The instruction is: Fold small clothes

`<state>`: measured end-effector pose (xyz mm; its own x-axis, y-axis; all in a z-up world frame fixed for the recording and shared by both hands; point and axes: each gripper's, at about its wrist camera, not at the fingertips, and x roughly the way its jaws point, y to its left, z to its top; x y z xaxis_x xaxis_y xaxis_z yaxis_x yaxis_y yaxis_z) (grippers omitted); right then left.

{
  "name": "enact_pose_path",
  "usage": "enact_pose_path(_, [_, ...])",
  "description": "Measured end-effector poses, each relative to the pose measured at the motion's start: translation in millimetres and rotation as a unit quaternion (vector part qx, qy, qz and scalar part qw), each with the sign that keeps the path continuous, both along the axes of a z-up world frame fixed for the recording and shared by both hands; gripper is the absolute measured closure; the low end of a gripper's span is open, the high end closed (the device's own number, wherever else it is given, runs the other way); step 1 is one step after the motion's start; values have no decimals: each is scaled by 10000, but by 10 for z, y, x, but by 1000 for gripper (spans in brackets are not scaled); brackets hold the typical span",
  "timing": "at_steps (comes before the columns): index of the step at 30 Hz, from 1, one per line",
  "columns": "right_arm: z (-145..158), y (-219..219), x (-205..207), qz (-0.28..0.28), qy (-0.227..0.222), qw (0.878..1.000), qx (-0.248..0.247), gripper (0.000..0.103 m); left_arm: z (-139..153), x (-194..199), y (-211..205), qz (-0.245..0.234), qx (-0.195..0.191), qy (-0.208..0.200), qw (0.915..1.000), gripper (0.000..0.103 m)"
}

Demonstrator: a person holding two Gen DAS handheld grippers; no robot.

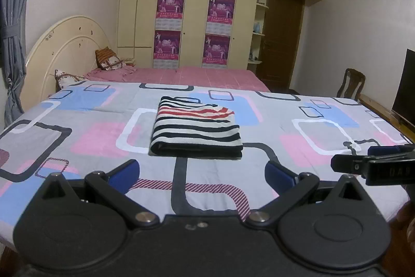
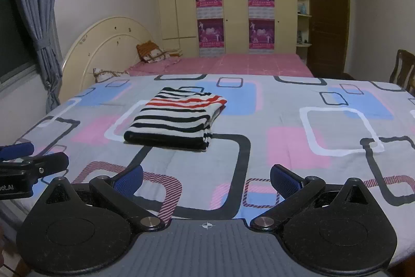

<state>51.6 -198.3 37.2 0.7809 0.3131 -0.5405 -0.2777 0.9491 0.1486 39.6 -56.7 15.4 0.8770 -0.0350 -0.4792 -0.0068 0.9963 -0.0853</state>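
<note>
Left wrist view shows the striped garment (image 1: 196, 127) folded into a neat rectangle, lying flat on the patterned bedspread (image 1: 298, 129) at about 12 o'clock from the left gripper (image 1: 202, 177), whose blue-padded tongs are spread wide and empty. Right gripper (image 2: 206, 179) is likewise spread and empty, with the garment at its 11 o'clock, well apart from both.

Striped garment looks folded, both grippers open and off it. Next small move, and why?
Probably none on the cloth: keep both back and end the fold. The striped garment lies as a compact, squared stack on the patterned sheet. The left gripper and right gripper are open, short of it, holding nothing.
</note>
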Motion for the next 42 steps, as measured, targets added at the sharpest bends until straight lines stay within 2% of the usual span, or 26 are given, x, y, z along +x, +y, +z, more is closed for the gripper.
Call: enact_pose_path(42, [23, -56, 47, 27, -11, 10000, 92, 0, 66, -1, 18, -52, 114, -61, 9999, 0])
